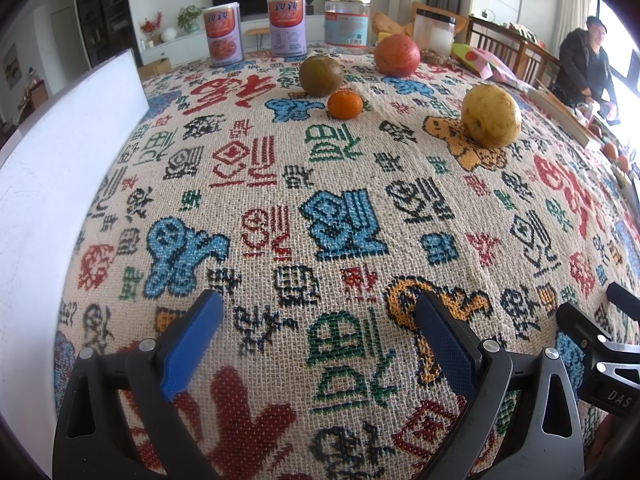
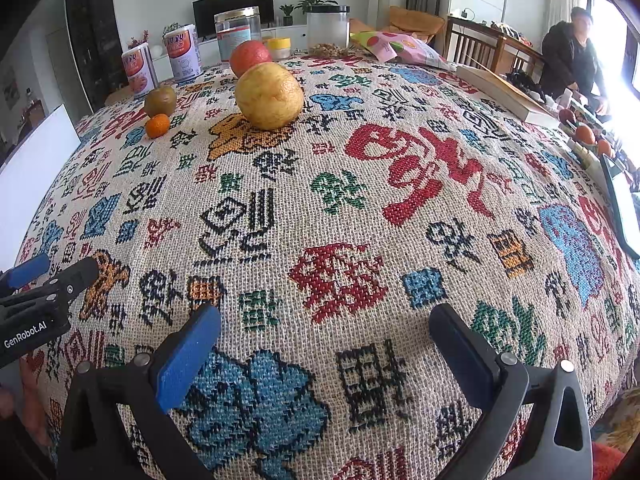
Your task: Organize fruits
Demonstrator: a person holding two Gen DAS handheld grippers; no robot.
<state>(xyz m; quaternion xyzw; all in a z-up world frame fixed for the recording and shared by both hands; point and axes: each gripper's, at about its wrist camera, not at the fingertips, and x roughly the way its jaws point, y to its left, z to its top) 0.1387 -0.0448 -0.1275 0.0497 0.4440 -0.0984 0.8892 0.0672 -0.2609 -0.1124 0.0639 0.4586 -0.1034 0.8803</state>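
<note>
both my grippers spread wide with nothing in them, left gripper (image 1: 318, 312) and right gripper (image 2: 325, 326) low over the patterned tablecloth (image 2: 400, 208), yellow fruit (image 2: 268, 95), small mandarin (image 1: 345, 105), green-brown fruit (image 1: 321, 76), orange (image 1: 397, 55) sitting apart at the far end near the cans (image 1: 223, 36)

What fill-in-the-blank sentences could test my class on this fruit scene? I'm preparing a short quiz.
1. The number of loose fruits on the tablecloth near the tongs is ____.
2. The smallest fruit, the mandarin, lies right in front of the ____ fruit.
3. Both the left tongs and right tongs are ____ and hold nothing.
4. The yellow fruit sits on an ____ woven figure.

Missing words: four; green; open; orange
</note>
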